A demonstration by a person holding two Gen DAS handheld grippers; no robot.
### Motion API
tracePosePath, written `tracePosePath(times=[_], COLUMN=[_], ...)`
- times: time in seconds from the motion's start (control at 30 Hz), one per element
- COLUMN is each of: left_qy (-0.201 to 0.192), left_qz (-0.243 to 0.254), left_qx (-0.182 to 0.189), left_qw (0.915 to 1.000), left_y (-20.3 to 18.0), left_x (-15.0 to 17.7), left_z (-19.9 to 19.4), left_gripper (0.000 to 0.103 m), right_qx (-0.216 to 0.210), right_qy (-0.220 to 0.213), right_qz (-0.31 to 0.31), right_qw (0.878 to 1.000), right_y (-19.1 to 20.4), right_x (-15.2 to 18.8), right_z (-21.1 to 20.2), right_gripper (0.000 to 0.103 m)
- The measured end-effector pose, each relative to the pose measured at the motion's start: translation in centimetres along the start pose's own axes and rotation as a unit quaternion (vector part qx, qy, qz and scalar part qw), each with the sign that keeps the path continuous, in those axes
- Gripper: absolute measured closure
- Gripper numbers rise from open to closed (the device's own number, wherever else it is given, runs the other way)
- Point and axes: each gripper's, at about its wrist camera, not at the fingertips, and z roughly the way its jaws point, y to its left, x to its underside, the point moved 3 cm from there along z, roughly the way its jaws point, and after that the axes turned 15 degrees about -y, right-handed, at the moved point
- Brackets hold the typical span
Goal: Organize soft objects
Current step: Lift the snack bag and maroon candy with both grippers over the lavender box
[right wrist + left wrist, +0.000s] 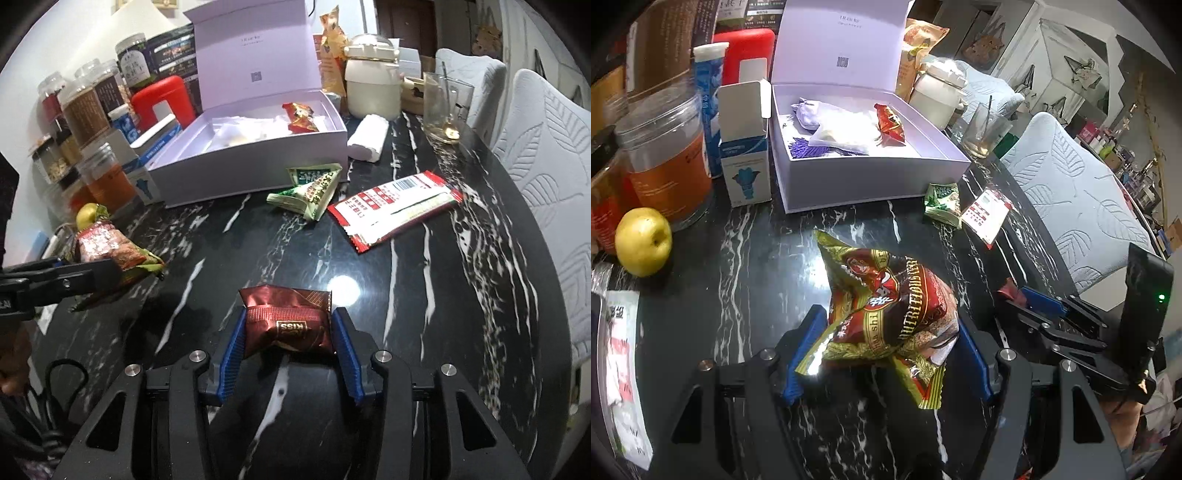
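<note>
The left gripper (890, 354) is clamped on a red-gold snack bag (886, 310); the right gripper (290, 343) is clamped on a dark red KISS packet (288, 323). Bare black marble table (229, 251) lies ahead. At 12 o'clock stands the open white box (258, 155), with a green packet (306, 192) and a red-white sachet (395, 206) in front of it

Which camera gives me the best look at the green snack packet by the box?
Right wrist: the green snack packet lies whole and unobstructed before the box. The left wrist view shows it smaller, off to the side.
</note>
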Motion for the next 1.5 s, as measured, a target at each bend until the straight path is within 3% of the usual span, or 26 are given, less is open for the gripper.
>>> tracePosePath(times=[0.23, 0.67, 1.03, 1.5], left_qy=[-0.019, -0.101, -0.165, -0.217], left_qz=[0.015, 0.053, 0.076, 0.086], left_qx=[0.006, 0.009, 0.008, -0.004], left_qw=[0.9997, 0.9934, 0.9834, 0.9724], left_y=[-1.1, -3.0, -4.1, -4.5], left_x=[0.5, -1.7, -6.5, -15.2], left_z=[-2.3, -8.4, -11.2, -8.6], left_gripper=[0.035, 0.035, 0.035, 0.035], right_qx=[-0.007, -0.023, -0.041, -0.052], right_qy=[-0.030, -0.097, -0.156, -0.204], right_qz=[0.006, -0.009, -0.037, -0.061], right_qw=[1.000, 0.995, 0.986, 0.976], right_y=[1.3, 4.5, 6.3, 5.0], right_x=[0.4, -0.7, -5.6, -14.4], right_z=[-3.5, -10.1, -12.6, -10.0], right_gripper=[0.057, 0.057, 0.057, 0.057])
